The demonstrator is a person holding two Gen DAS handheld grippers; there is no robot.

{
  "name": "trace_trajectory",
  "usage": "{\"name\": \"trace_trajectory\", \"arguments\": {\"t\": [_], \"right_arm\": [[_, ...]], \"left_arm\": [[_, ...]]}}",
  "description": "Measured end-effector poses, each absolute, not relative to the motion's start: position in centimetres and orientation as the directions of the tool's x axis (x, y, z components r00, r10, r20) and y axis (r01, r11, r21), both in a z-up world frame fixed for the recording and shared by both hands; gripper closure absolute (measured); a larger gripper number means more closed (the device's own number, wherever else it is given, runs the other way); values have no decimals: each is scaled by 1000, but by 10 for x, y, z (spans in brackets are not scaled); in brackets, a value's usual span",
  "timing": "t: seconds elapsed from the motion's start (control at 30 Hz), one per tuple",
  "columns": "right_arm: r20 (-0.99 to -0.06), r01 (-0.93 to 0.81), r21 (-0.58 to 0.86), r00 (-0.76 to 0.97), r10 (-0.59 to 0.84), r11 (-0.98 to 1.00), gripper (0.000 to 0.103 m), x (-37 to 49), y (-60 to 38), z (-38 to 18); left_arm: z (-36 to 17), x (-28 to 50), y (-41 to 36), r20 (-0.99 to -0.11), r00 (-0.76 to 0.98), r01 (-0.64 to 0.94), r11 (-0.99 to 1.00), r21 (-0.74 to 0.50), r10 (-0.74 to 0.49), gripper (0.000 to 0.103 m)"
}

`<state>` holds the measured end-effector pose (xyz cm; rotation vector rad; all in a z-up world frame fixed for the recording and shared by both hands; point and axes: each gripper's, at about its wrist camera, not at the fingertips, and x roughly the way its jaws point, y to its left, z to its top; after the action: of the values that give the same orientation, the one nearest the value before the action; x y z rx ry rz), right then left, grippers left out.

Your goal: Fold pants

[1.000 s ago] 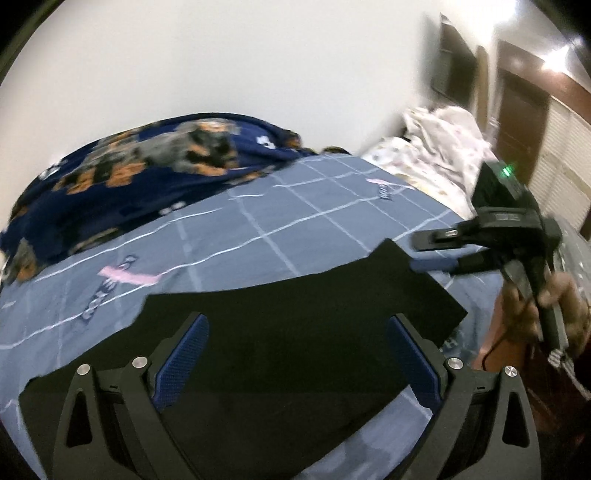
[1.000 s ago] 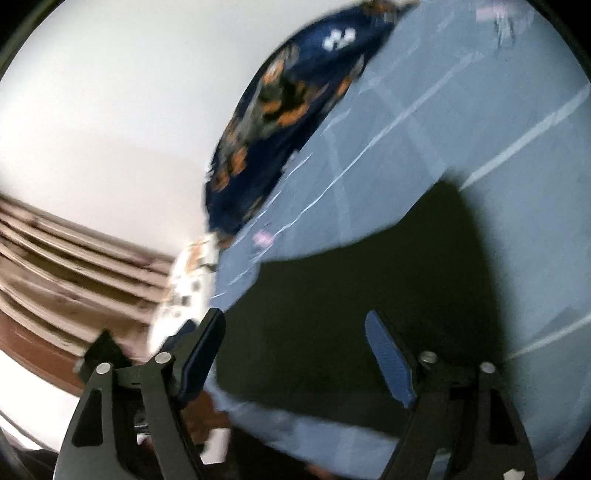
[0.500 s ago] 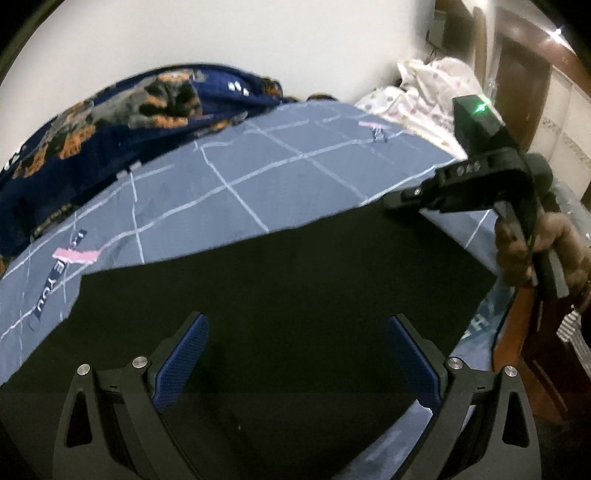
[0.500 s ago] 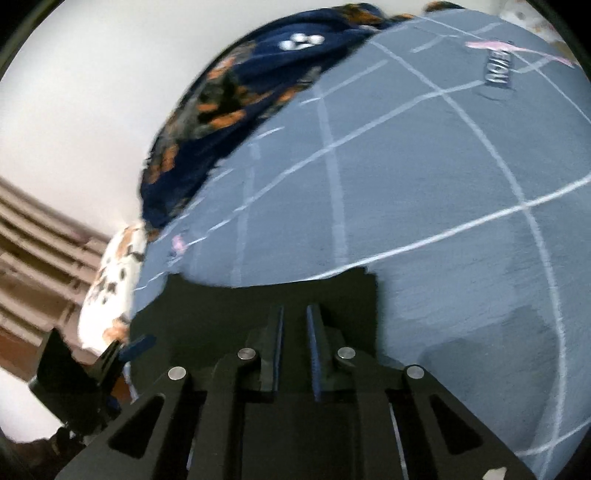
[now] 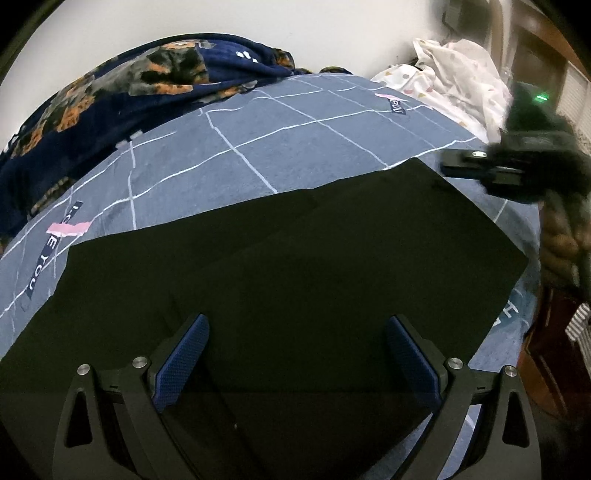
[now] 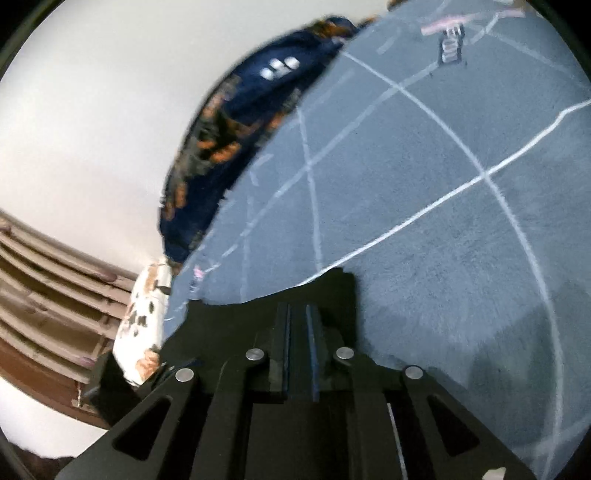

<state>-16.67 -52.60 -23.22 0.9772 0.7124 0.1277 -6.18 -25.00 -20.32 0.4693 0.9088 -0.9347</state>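
This is a bedroom in a home. A bed [image 5: 280,147] fills most of the left wrist view, covered with a blue-grey sheet crossed by white lines. A navy blanket [image 5: 122,88] with an orange pattern lies bunched against the plain white wall [image 5: 295,26]. White spotted bedding [image 5: 458,70] is heaped nearby, beside a dark wooden door [image 5: 532,62].
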Motion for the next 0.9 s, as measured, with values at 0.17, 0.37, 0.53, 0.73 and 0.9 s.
{"name": "trace_trajectory", "arguments": {"t": [0.17, 0.37, 0.53, 0.73, 0.9], "right_arm": [[-467, 121, 785, 760, 452, 608, 92, -220, -497, -219], [-533, 187, 763, 724, 438, 619, 99, -245, -482, -245], [-484, 201, 809, 761, 432, 552, 103, -252, -488, -265], [-550, 225, 753, 732, 403, 618, 103, -246, -483, -255], [-590, 238, 708, 716, 373, 665, 92, -239, -476, -234]], "left_arm": [[-204, -62, -251, -829, 280, 844, 536, -27, -484, 6], [-208, -64, -253, -823, 304, 849, 529, 5, -479, 6], [-208, -63, -252, -817, 310, 850, 526, 10, -485, 6], [-191, -59, -238, -793, 324, 824, 565, -32, -517, 6], [-157, -52, -200, -745, 382, 776, 627, -63, -547, 6]]}}
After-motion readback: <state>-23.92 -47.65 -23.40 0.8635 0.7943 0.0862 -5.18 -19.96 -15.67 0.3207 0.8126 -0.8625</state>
